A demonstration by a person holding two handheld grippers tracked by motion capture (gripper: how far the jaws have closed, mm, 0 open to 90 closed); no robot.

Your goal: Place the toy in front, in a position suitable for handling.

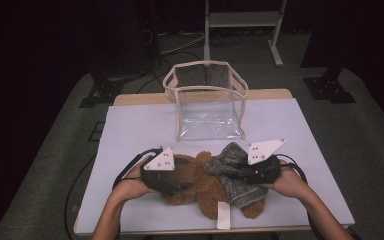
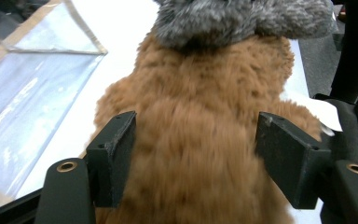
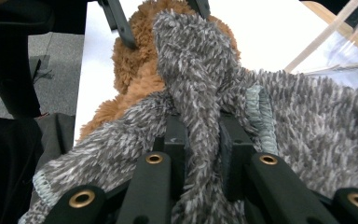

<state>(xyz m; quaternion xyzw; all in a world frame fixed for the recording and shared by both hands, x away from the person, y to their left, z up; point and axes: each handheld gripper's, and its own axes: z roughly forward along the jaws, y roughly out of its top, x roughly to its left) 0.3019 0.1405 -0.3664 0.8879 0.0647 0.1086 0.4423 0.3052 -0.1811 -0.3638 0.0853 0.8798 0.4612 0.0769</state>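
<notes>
At lower left of the high view the left gripper (image 1: 179, 176) lies level at table height, pointing right into the brown bear (image 1: 202, 187), which lies across the lower centre of the white table (image 1: 130, 130). The left gripper view has its jaws open, one pad on each side of the bear's body (image 2: 200, 140), with fur bulging between them; whether the pads press cannot be told, so no firm hold is recorded. At lower centre right, the grey garment (image 1: 232, 172) is draped over the bear's right end. The right gripper (image 1: 245, 172) points left, wrist low, forearm entering from the lower right corner. In the right gripper view its jaws are closed on a fold of the garment (image 3: 200, 121), pinched tight between the pads. Judgement: the garment is being worked along the bear. To do this well, the left gripper should steady the body without crushing it, while the right draws the fabric in line with the bear, keeping the fold deep in the pads. The clear bag (image 1: 206, 100) stands open at upper centre, well apart.
</notes>
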